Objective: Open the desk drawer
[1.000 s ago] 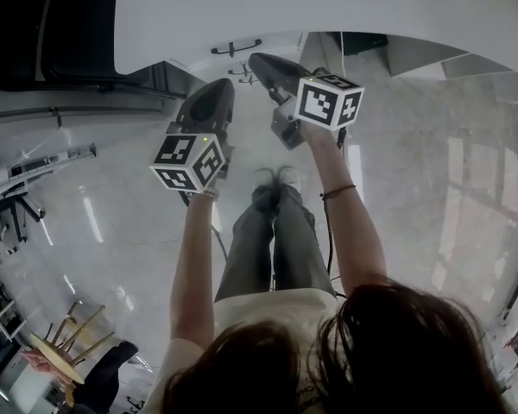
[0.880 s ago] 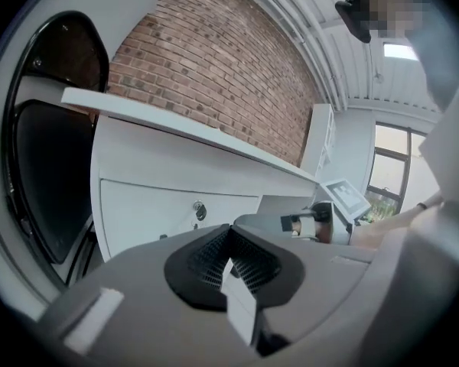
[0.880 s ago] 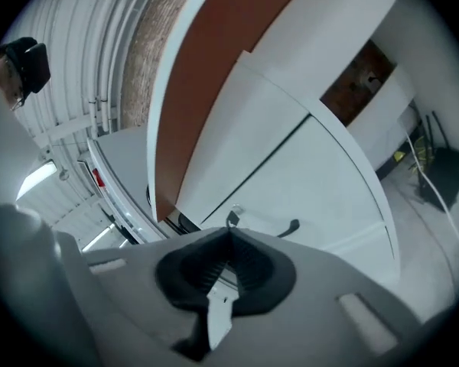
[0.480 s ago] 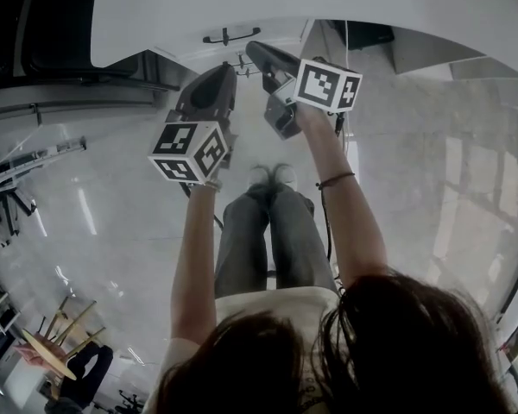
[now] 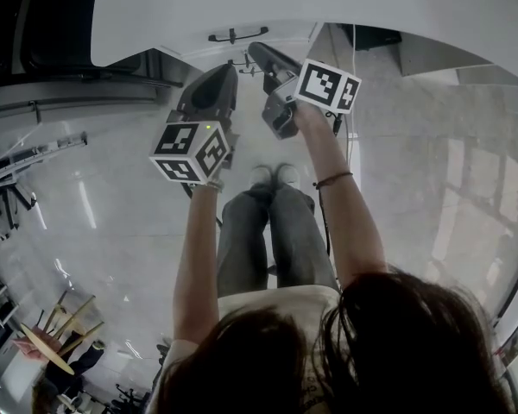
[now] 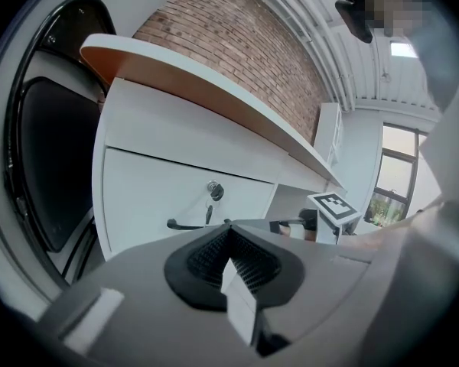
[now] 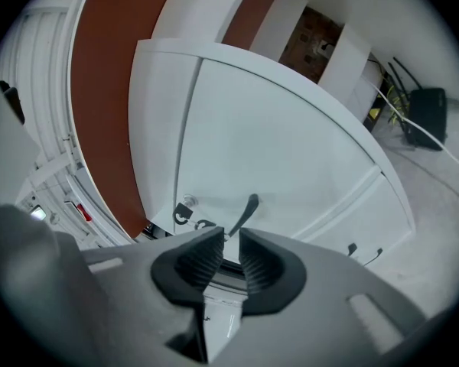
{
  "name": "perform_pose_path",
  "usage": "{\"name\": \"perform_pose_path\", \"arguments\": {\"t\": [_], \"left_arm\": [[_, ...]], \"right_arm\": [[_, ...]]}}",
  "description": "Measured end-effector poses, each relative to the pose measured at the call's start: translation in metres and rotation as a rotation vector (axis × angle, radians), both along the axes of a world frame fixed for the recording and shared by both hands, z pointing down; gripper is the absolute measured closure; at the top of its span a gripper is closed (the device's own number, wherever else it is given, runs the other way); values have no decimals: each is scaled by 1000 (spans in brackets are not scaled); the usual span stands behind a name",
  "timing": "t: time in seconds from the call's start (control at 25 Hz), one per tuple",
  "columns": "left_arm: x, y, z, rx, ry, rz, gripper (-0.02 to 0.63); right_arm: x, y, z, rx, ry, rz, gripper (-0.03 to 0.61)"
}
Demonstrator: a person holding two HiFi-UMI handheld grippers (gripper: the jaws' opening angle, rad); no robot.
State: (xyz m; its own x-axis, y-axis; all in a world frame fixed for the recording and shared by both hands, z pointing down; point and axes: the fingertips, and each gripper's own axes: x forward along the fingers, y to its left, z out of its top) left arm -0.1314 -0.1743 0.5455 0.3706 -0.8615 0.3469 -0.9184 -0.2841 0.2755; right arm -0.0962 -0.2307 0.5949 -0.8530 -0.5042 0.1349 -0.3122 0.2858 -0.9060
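Note:
The white desk drawer [image 6: 161,197] sits just under the curved desk top [image 5: 328,3]. It has a dark bar handle [image 6: 187,225] and a lock with a key [image 6: 214,191]. In the head view the handle [image 5: 237,34] lies just ahead of both grippers. My left gripper [image 6: 229,226] is shut and empty, a short way in front of the drawer; in the head view the left gripper [image 5: 223,72] is below and left of the handle. My right gripper [image 7: 230,235] is narrowly open, with the handle [image 7: 245,212] lined up just beyond its gap. From above, the right gripper [image 5: 255,52] is close below the handle.
Lower drawers with small dark handles [image 7: 352,248] sit below the top one. A black box with cables [image 7: 428,109] lies on the floor to the right. A dark chair [image 6: 46,159] stands left of the desk. The person's legs [image 5: 272,222] are below the grippers.
Both grippers have moved a little closer to the drawer front. In the last half second they have hardly moved.

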Motion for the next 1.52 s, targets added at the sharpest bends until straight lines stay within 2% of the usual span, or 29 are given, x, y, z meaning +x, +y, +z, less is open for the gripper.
{"name": "perform_pose_path", "arguments": {"t": [0.4,0.72,0.88,1.0,1.08,1.32,1.52], "left_arm": [[-3,1,0,-20,7,-12,615],[-10,4,4,-24,-18,-15,615],[-9,2,5,-23,-27,-18,615],[-8,2,6,-23,-28,-20,615],[-9,3,7,-26,-26,-26,615],[-12,1,8,-36,-18,-38,615],[-14,6,7,-48,-10,-51,615]], "right_arm": [[-5,-11,6,-77,-45,63,469],[-12,-20,8,-124,-114,106,468],[-14,-24,8,-160,-182,123,468],[-13,-28,10,-171,-181,137,488],[-13,-30,11,-179,-179,150,523],[-11,-30,15,-229,-241,184,543],[-11,-29,14,-249,-240,188,543]]}}
